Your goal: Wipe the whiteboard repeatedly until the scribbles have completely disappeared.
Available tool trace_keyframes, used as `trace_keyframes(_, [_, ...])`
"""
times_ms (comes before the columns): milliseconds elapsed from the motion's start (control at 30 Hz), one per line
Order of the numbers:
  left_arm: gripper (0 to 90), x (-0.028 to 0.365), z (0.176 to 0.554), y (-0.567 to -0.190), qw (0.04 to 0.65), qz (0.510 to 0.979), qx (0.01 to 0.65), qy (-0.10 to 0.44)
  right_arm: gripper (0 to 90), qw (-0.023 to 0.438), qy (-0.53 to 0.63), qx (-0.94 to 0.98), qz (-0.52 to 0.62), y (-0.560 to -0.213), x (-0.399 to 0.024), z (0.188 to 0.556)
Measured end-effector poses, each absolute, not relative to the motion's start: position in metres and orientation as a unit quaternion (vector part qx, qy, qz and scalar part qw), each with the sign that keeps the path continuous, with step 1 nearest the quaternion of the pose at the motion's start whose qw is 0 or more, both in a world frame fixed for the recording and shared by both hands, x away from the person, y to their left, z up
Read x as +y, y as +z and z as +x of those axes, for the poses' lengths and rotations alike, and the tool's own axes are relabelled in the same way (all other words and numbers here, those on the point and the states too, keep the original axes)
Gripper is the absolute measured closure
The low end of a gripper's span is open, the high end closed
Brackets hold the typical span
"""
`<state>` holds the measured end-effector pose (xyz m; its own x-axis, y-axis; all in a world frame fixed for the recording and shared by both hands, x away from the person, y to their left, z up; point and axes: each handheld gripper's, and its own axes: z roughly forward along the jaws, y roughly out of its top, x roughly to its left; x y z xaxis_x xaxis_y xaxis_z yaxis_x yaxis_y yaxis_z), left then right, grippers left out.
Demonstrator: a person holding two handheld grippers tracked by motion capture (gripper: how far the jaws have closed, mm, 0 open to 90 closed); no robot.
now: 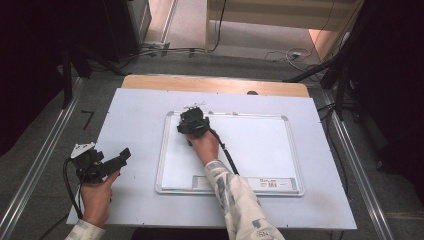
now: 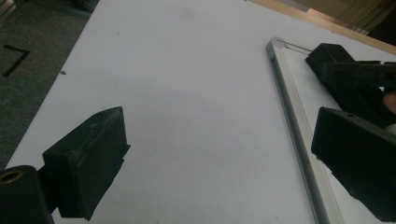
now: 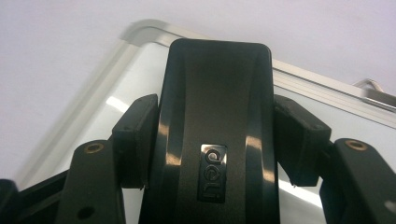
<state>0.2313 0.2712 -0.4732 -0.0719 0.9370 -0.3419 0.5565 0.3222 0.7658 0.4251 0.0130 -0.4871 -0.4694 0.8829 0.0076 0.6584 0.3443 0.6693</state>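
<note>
**Eraser clamped at the whiteboard's far left corner**

The right gripper [image 3: 212,154] has its two black jaws pressed against the long sides of a glossy black plastic whiteboard eraser [image 3: 214,116], a rounded oblong block with a small embossed logo plate on its back. Gripping it by the flanks leaves the wiping face turned down toward the aluminium-framed white dry-erase board [image 1: 250,150], so the block can likely be dragged flat across it. In the high view the right gripper [image 1: 192,122] sits just inside the board's far left corner, by the rounded metal frame.

The board lies flat on a pale matte sheet covering the wooden table [image 1: 125,125], towards its right side and parallel to the table's edges.

The left gripper [image 1: 102,162] hovers near the table's left edge, clear of the board, jaws spread wide with nothing between them, probably parked out of the wiping path.
</note>
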Motion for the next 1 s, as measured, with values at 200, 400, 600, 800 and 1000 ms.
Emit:
trace_keyframes(200, [3.8, 0.269, 0.233, -0.473, 0.420, 0.536, 0.696, 0.228, 35.5, 0.189, 0.305, 0.795, 0.489, -0.487, 0.000, 0.421])
trace_keyframes(400, [3.8, 0.266, 0.236, -0.474, 0.416, 0.542, 0.694, 0.226, 35.5, 0.186, 0.312, 0.812, 0.456, -0.488, 0.019, 0.401])
trace_keyframes(600, [3.8, 0.267, 0.236, -0.474, 0.417, 0.541, 0.695, 0.227, 26.9, 0.166, 0.311, 0.810, 0.469, -0.489, 0.015, 0.403])
trace_keyframes(800, [3.8, 0.266, 0.235, -0.473, 0.417, 0.541, 0.694, 0.227, 20.7, 0.170, 0.307, 0.813, 0.465, -0.489, 0.015, 0.401])
trace_keyframes(1000, [3.8, 0.267, 0.236, -0.474, 0.417, 0.540, 0.695, 0.227, 12.0, 0.159, 0.305, 0.818, 0.461, -0.490, 0.015, 0.404])
